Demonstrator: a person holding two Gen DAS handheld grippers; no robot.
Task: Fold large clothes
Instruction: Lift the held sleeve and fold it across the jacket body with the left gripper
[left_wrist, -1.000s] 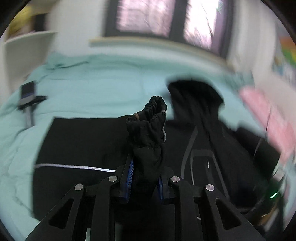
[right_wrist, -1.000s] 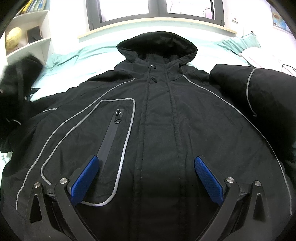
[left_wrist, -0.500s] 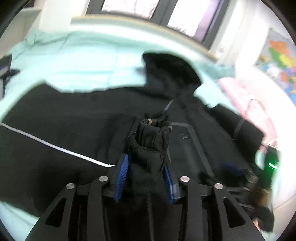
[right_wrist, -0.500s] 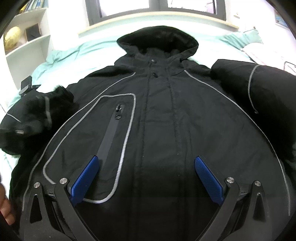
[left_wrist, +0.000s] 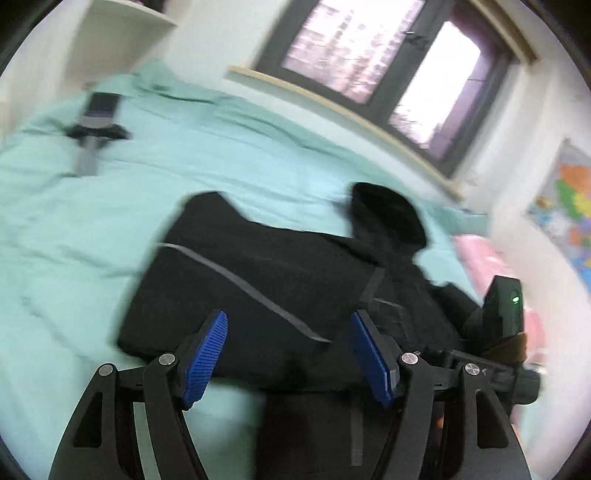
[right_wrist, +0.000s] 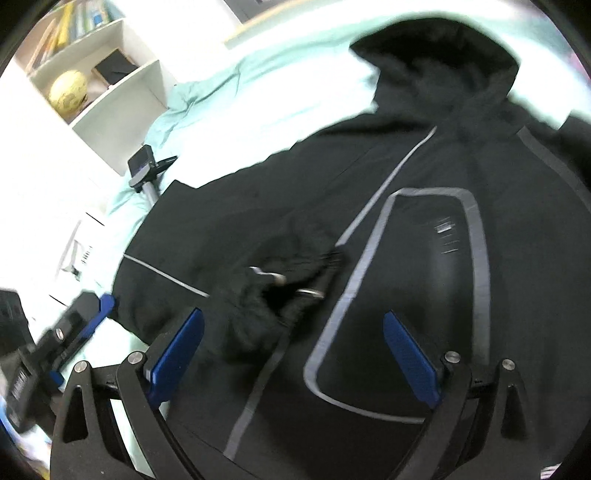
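A large black hooded jacket (right_wrist: 424, 206) with grey piping lies front up on a mint green bed (left_wrist: 74, 229). Its left sleeve (left_wrist: 258, 280) is folded inward, and the cuff (right_wrist: 280, 273) rests bunched on the jacket's front beside the chest pocket. My left gripper (left_wrist: 288, 343) is open and empty just above the folded sleeve. My right gripper (right_wrist: 295, 343) is open and empty, low over the jacket front near the cuff. The left gripper also shows at the left edge of the right wrist view (right_wrist: 74, 332).
A phone on a grey stand (left_wrist: 96, 122) lies on the bed at the far left. White shelves (right_wrist: 96, 74) with a globe stand beside the bed. A pink pillow (left_wrist: 491, 266) lies at the right. The window (left_wrist: 388, 62) is behind the bed.
My left gripper carried the sleeve cuff inward over the jacket front, let it go and opened, then drew back left. My right gripper turned left towards the dropped cuff.
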